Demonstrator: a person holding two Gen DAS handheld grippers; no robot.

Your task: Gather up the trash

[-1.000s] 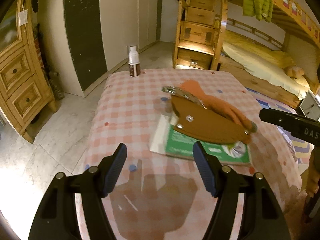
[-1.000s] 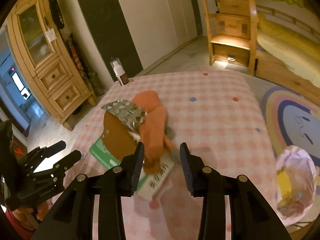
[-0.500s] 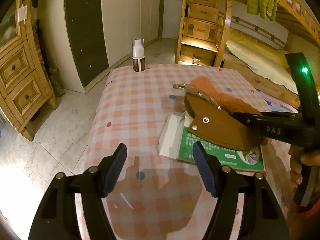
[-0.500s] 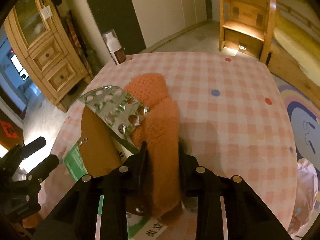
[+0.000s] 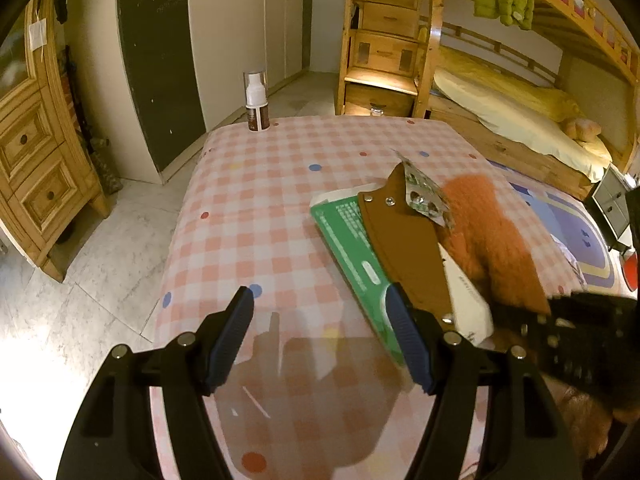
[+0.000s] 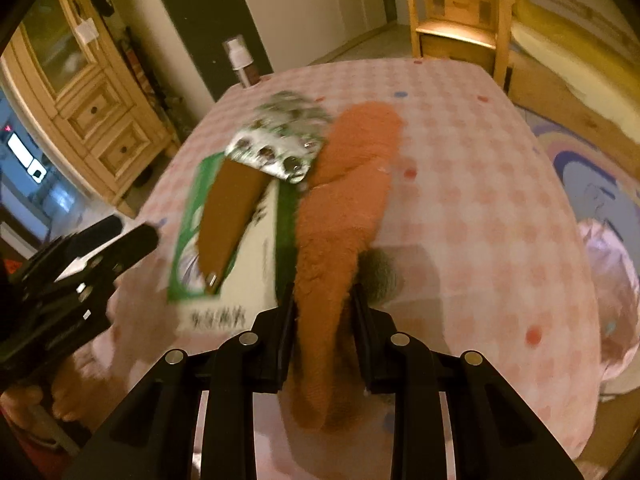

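A fuzzy orange sock [image 6: 344,192] lies along the checked table [image 5: 260,208], and my right gripper [image 6: 323,296] is shut on its near end. Left of the sock [image 5: 488,232] sits a green and white box [image 5: 352,240] with a brown leather sheath [image 5: 404,248] on top. A silver blister pack [image 5: 426,196] rests across the sheath and the sock. My left gripper [image 5: 319,300] hovers open over the table's near left part, with nothing between its fingers. The right gripper [image 5: 580,320] shows at the right edge of that view.
A pump bottle [image 5: 256,100] stands at the table's far left corner. A pink plastic bag [image 6: 612,292] hangs off the right side. A wooden dresser [image 5: 36,152] stands on the left, and bunk-bed stairs [image 5: 384,40] rise behind the table.
My right gripper came down over the orange sock and closed on its near end. The box, sheath and blister pack have swung round on the table. The left gripper's opening is unchanged.
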